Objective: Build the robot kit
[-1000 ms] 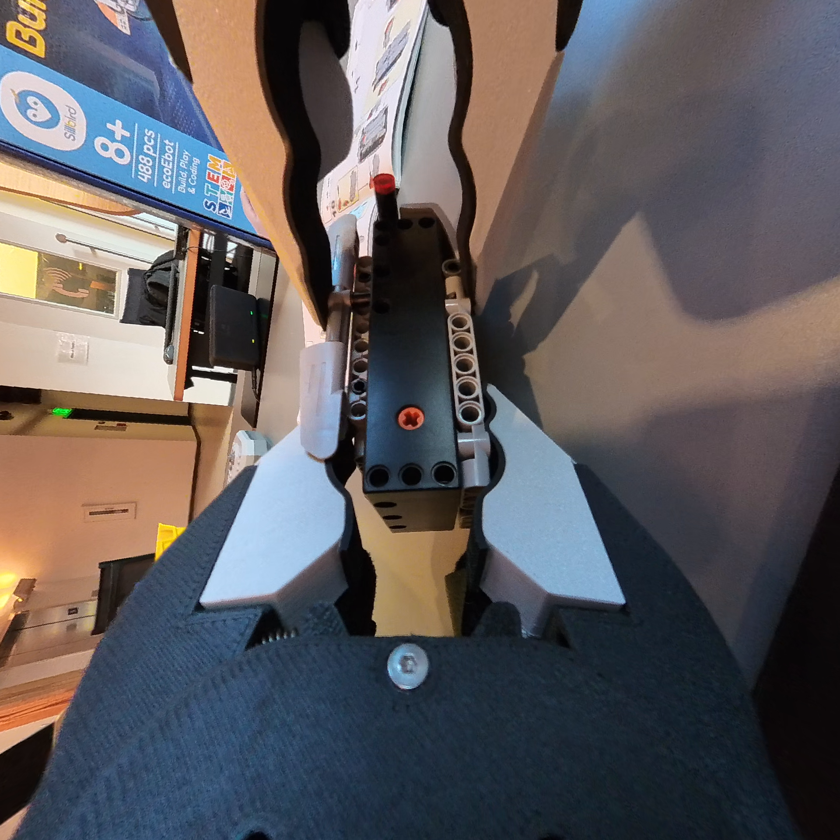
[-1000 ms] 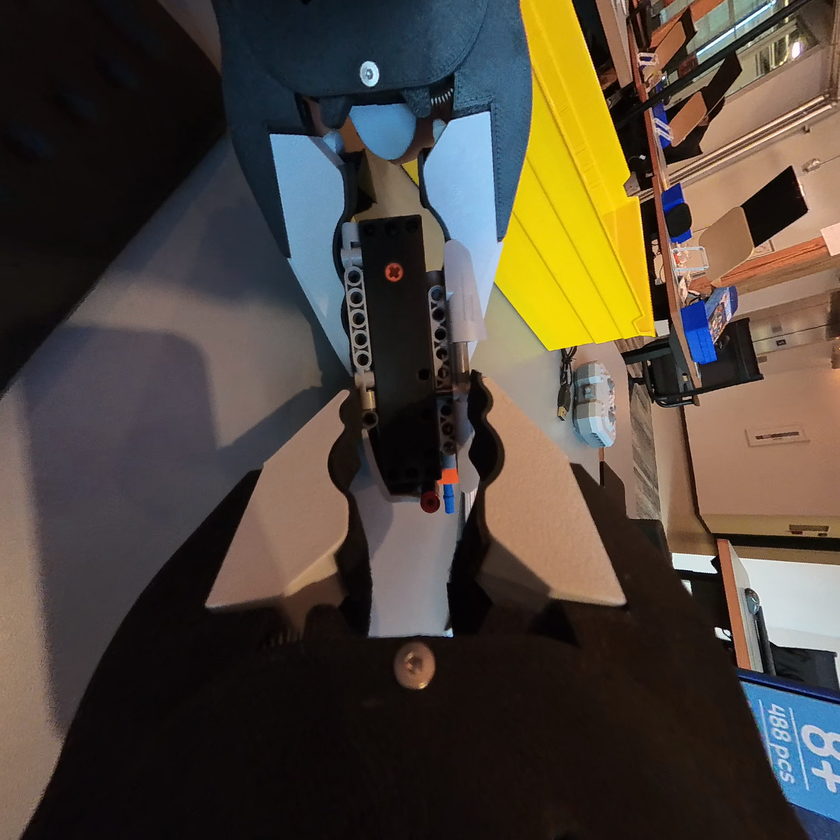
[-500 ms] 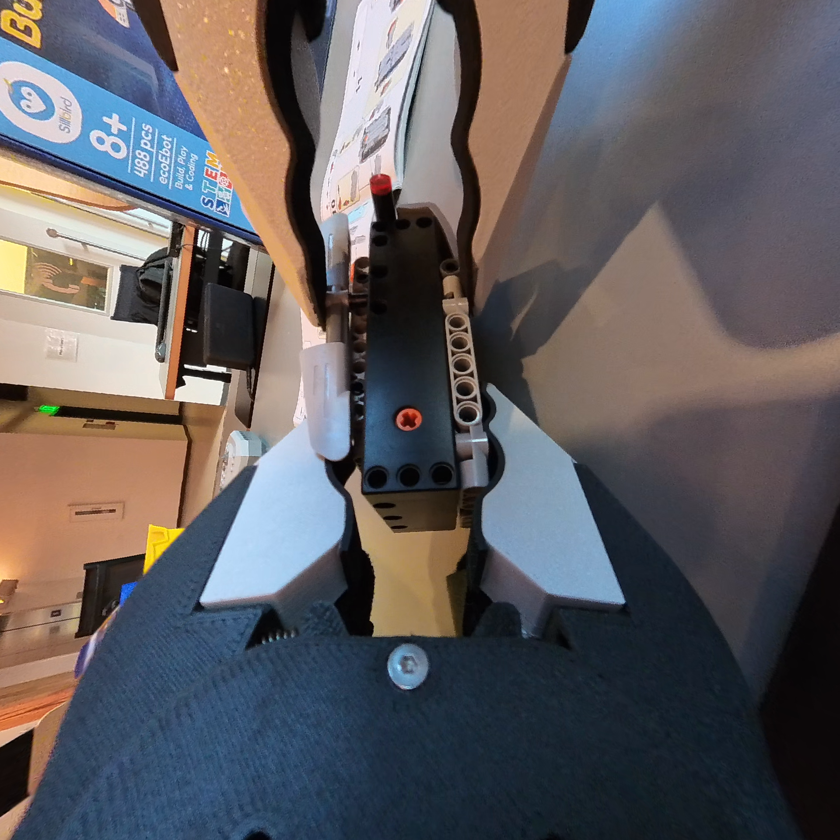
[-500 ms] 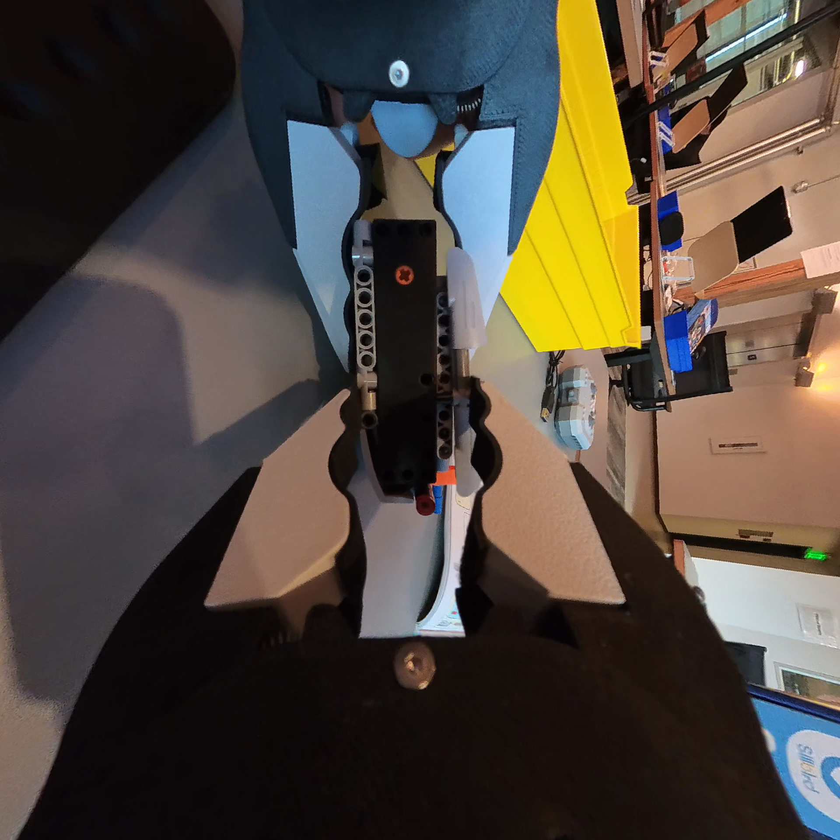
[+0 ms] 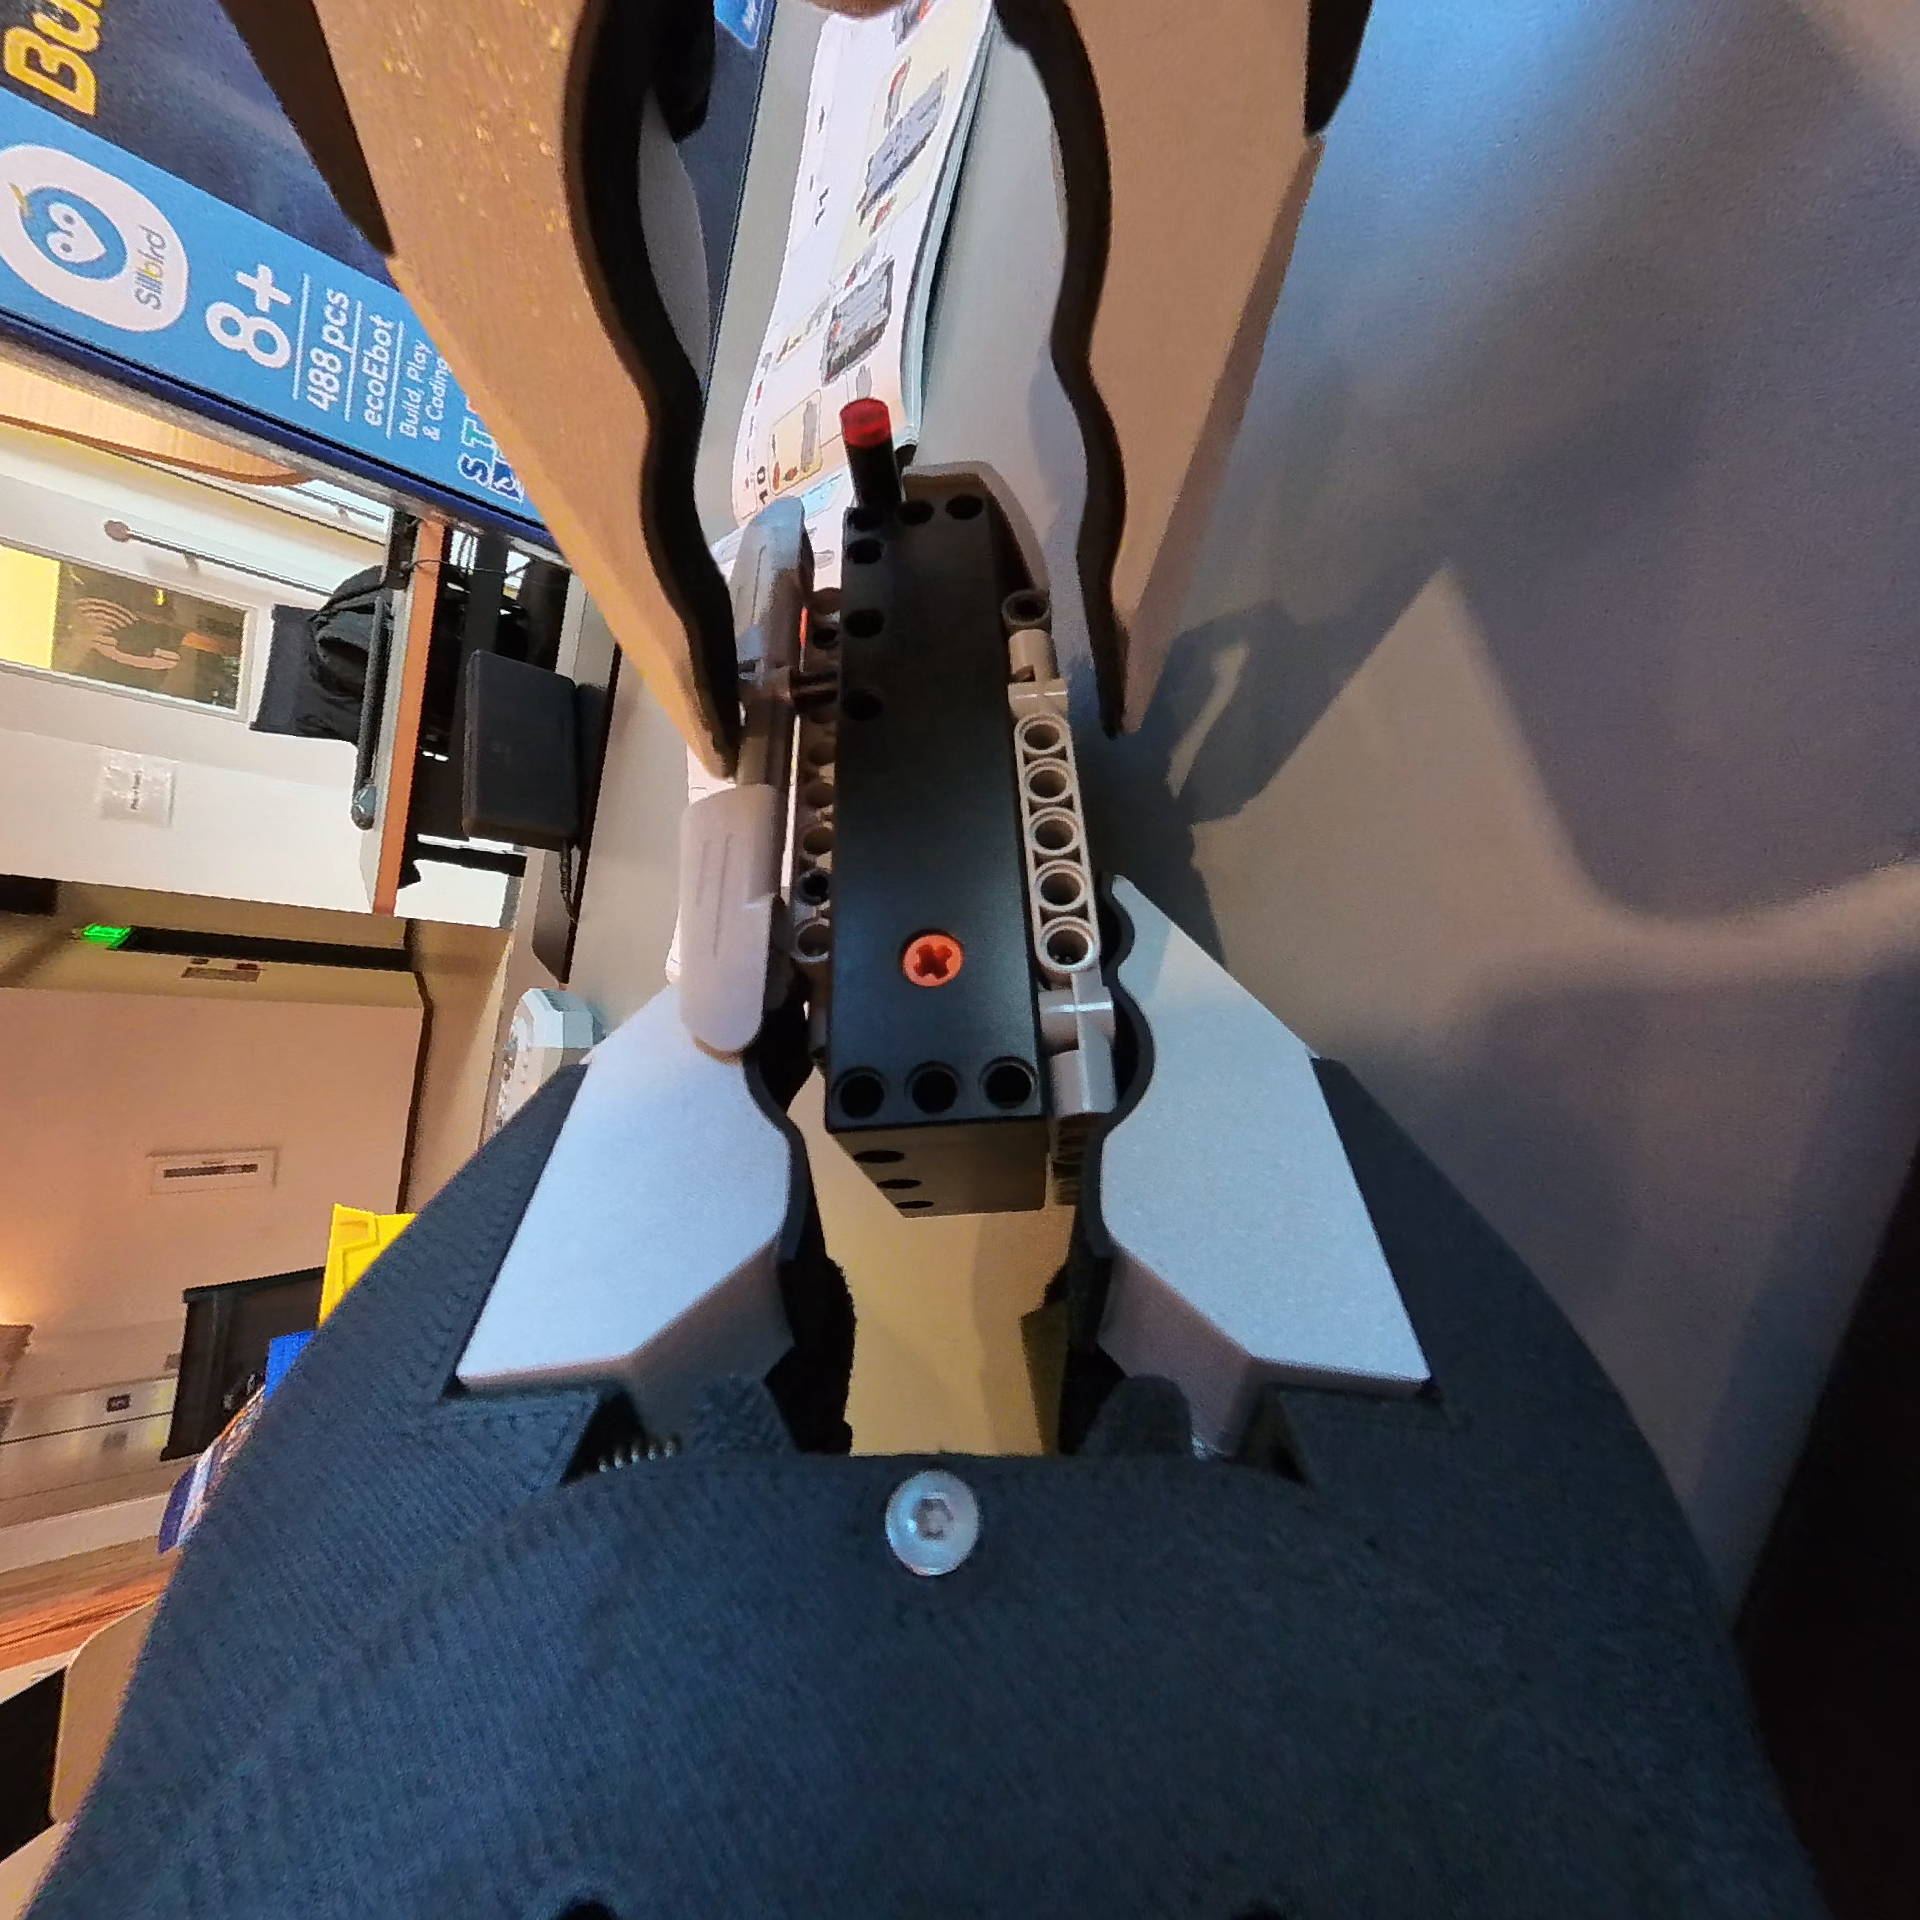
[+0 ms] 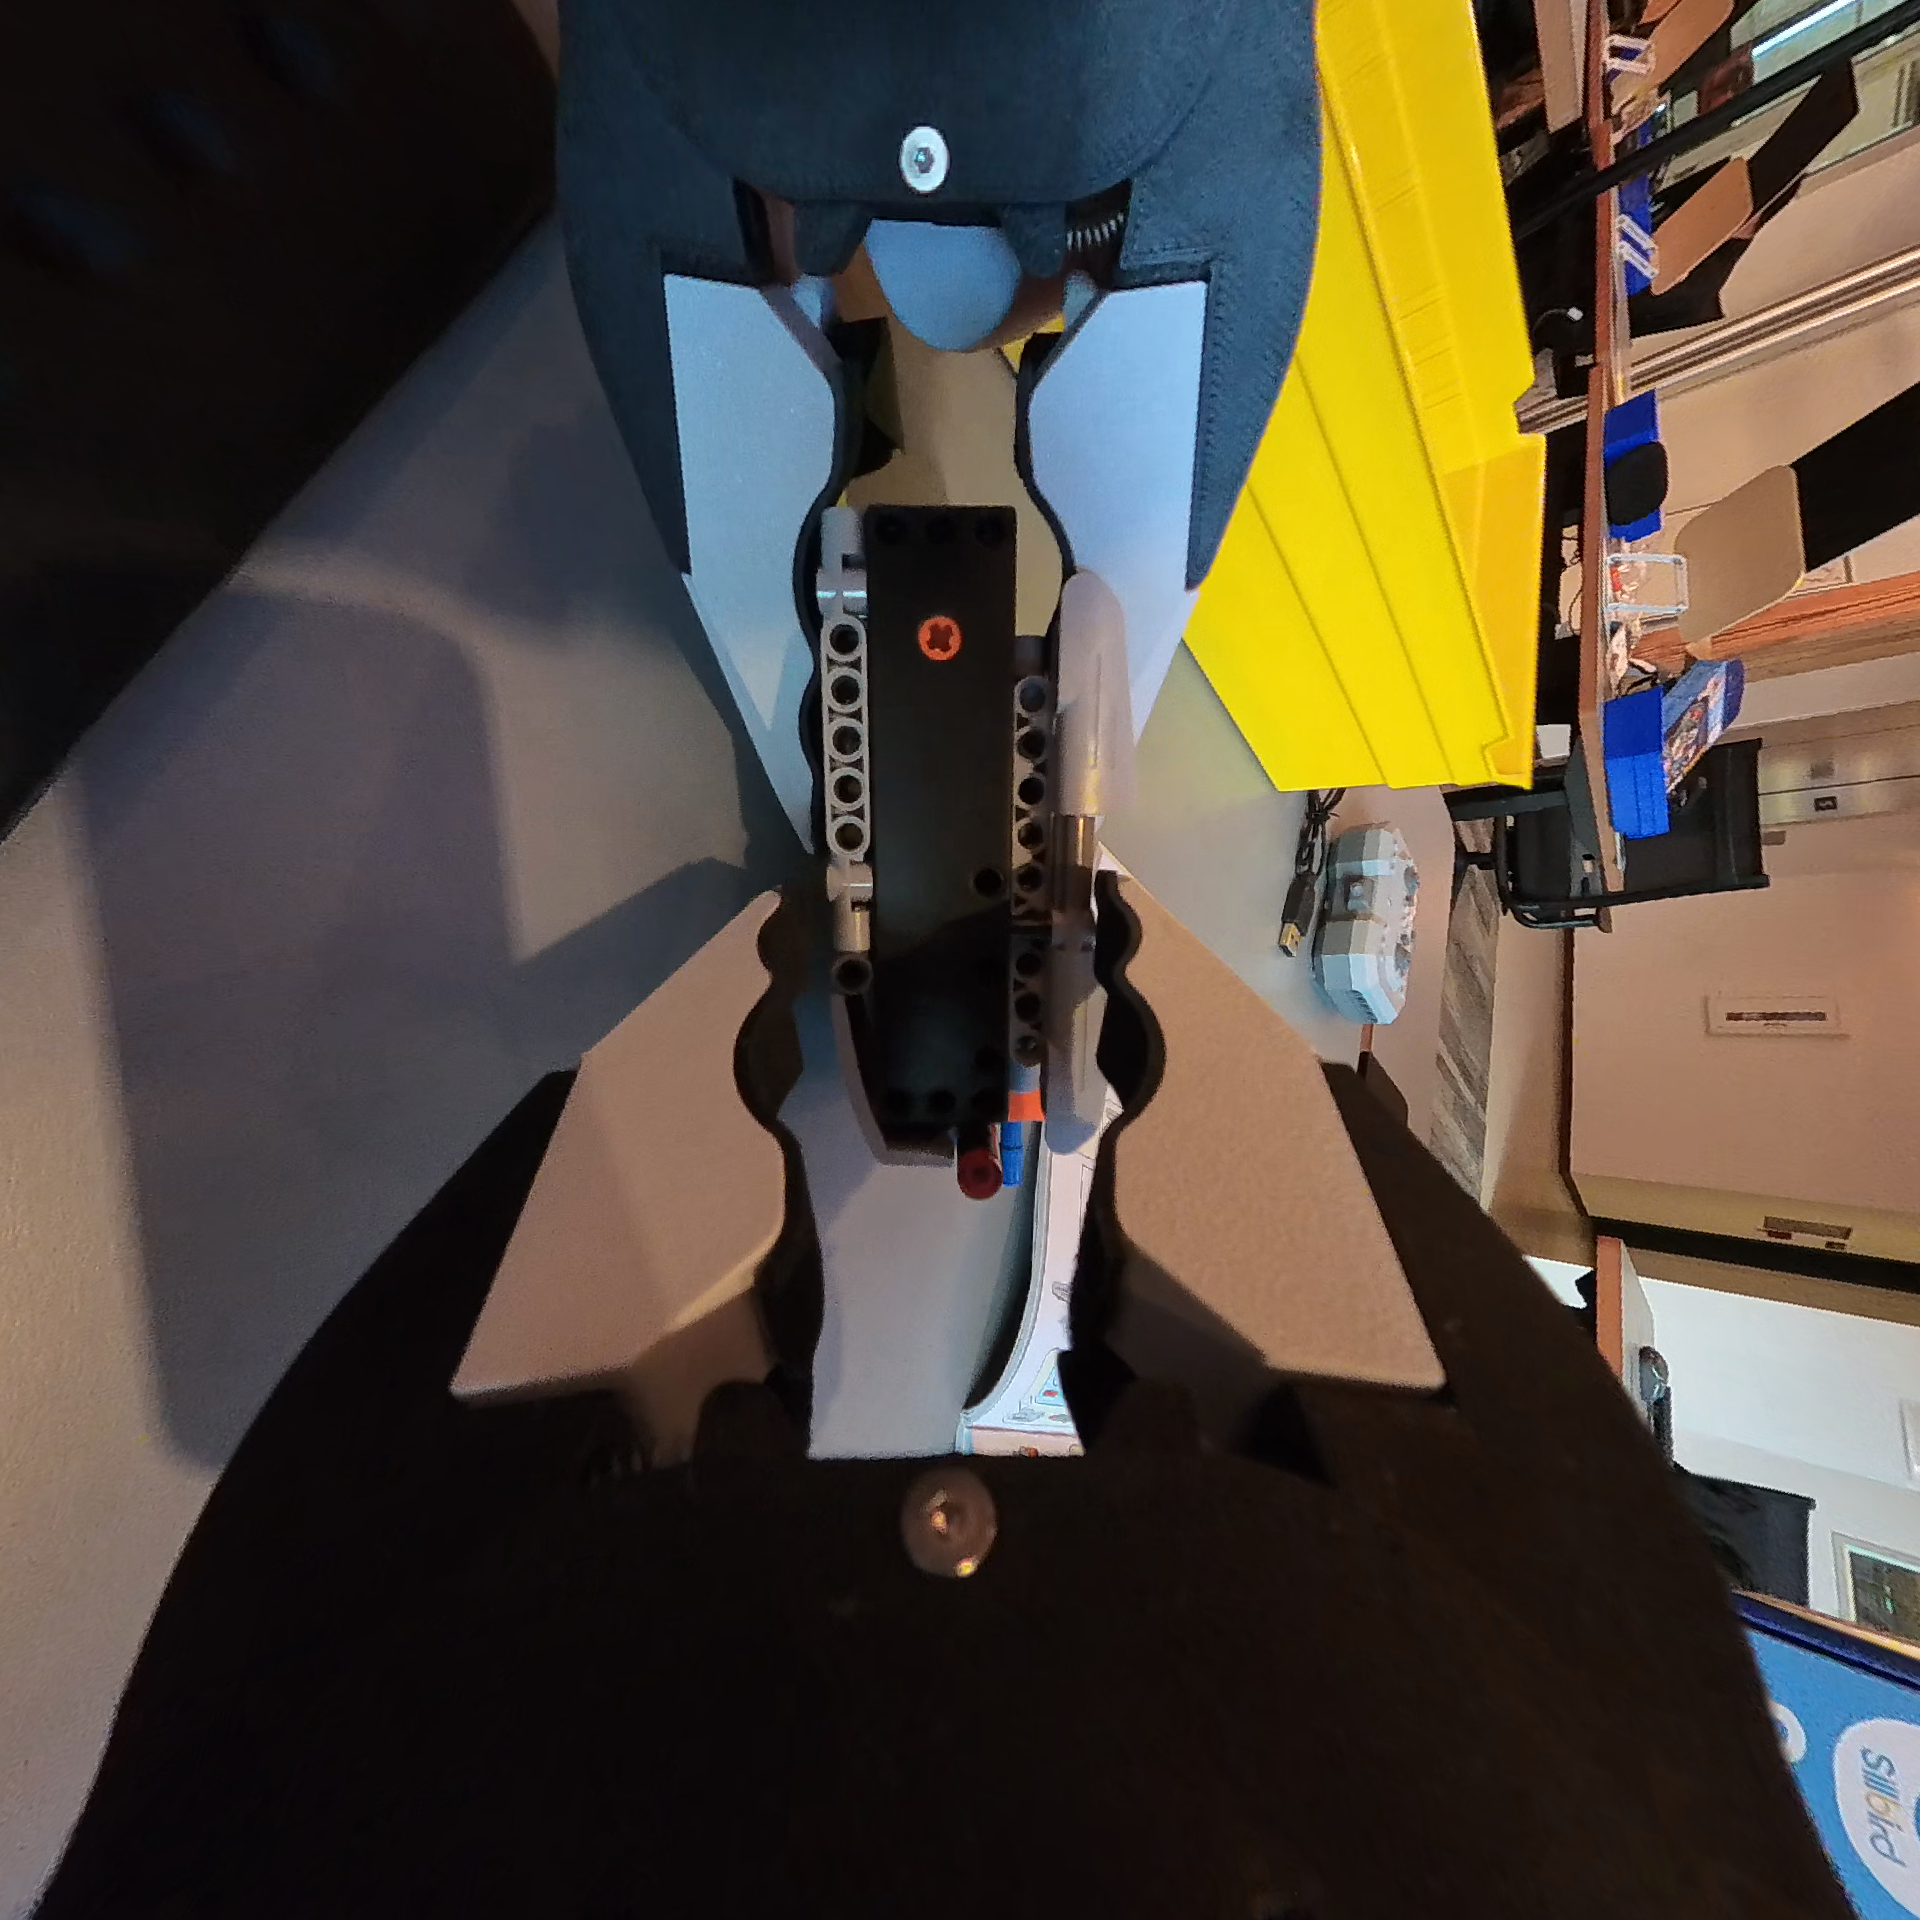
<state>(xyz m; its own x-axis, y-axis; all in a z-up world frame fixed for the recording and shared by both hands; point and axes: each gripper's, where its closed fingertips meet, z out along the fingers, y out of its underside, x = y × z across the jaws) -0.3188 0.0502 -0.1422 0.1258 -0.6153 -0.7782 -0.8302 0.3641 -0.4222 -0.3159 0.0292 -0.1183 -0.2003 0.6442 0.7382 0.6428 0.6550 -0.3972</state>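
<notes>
- Black brick assembly (image 5: 935,883), a long black block with pin holes, grey perforated beams along both sides and an orange cross-axle socket on its face, is held lengthwise between the two grippers, above the grey worktop (image 5: 1558,727).
- One end of the assembly is seated between the jaws of the left gripper (image 5: 940,1049), whose silver fingers (image 5: 655,1195) are closed against the side beams; the three-hole end of the block lies deepest in that grip.
- The opposite end is clamped by the right gripper (image 6: 935,997), whose tan fingers (image 6: 623,1226) are pressed onto the grey side parts, so the jaws are closed on the assembly as well.
- In the right wrist view the block is seen running straight away from the camera, its far end (image 6: 940,540) set in the left gripper facing it.
- A red-tipped pin (image 5: 868,426) is seen projecting from the end held by the right gripper, with a blue pin (image 6: 1013,1153) and an orange piece (image 6: 1023,1107) just beside it.
- A pale grey rounded part (image 5: 727,914) is attached along one side of the assembly and is touched by the left gripper's finger.
- An open instruction booklet (image 5: 873,239) is seen lying on the worktop beyond the assembly.
- A blue product box (image 5: 208,260) is seen at the edge of the left wrist view.
- A yellow bin (image 6: 1382,468) and a grey hub unit with a cable (image 6: 1361,925) are seen on the worktop, well apart from the grippers.
</notes>
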